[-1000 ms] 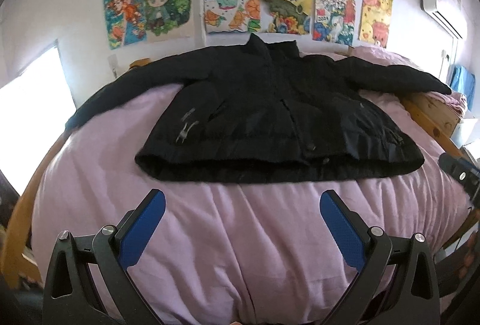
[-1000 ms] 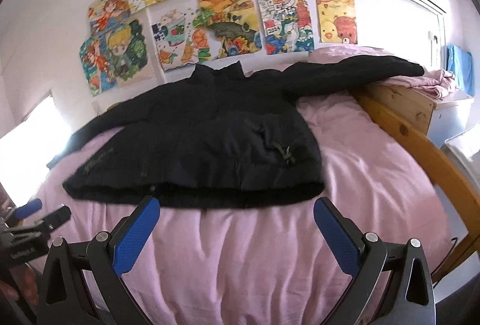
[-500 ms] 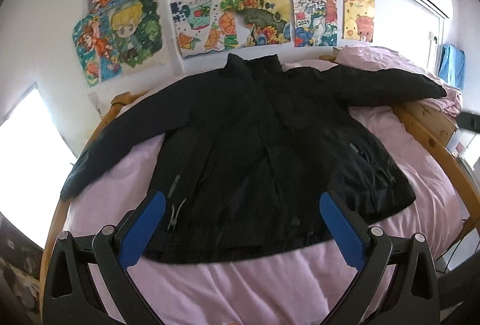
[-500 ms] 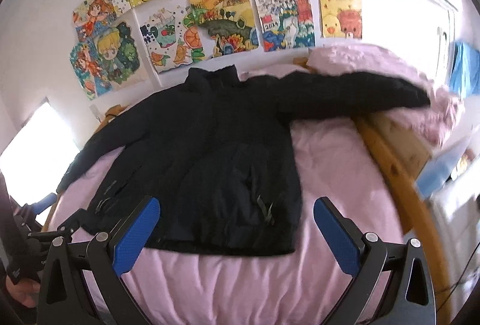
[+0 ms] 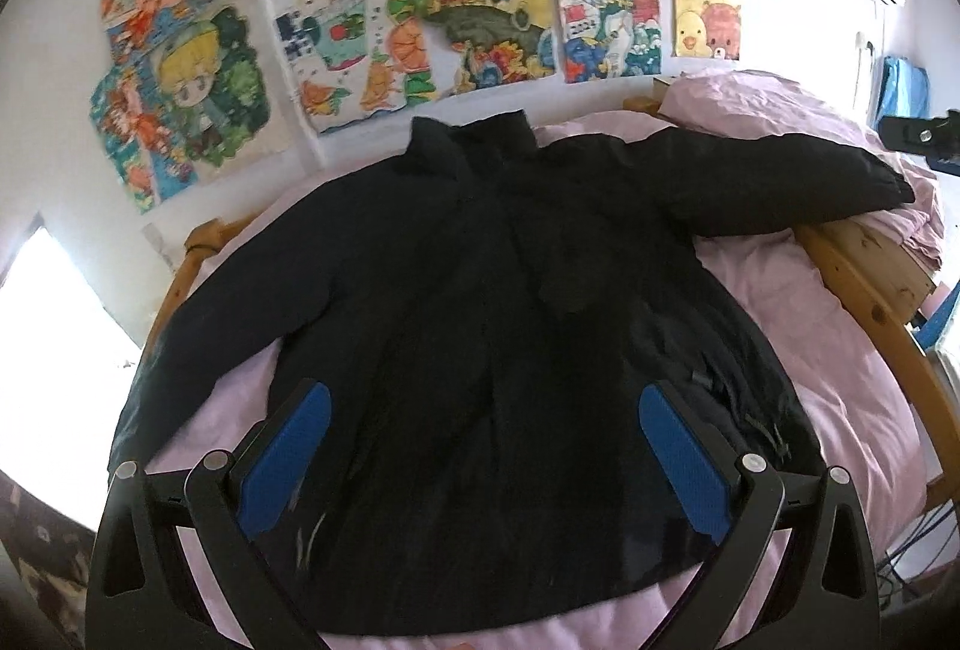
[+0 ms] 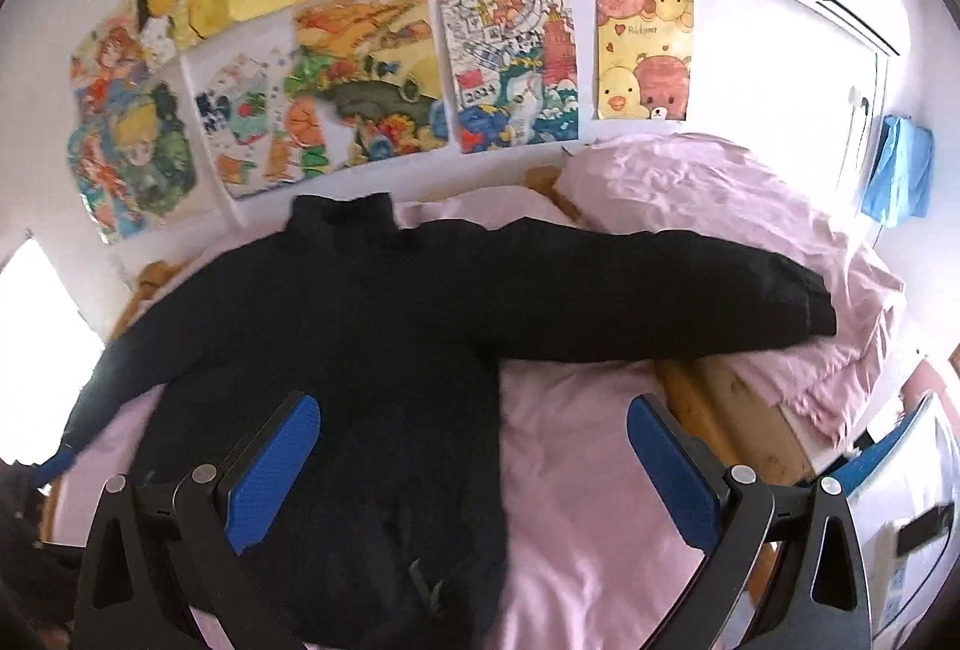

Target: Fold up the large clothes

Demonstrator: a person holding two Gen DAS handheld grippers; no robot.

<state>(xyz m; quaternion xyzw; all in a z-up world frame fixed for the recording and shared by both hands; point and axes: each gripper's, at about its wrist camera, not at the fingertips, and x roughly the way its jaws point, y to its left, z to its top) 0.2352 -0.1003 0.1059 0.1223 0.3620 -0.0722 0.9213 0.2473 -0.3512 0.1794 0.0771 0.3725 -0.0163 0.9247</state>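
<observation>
Hovering over the black jacket (image 5: pixel 492 326), I have not started the fold: it lies flat, front up, on the pink bed sheet (image 5: pixel 840 350), sleeves spread wide, collar toward the wall of drawings (image 5: pixel 420 2). My left gripper (image 5: pixel 483 446) hangs above the hem with fingers spread wide and nothing between them. My right gripper (image 6: pixel 474 461) is just as wide and empty, over the jacket's right side, its sleeve (image 6: pixel 660 290) reaching onto the pillow (image 6: pixel 690 182). Next I judge each hand must go out to a sleeve and pinch it near the cuff. Since a second ago both hands have risen and come in over the jacket.
</observation>
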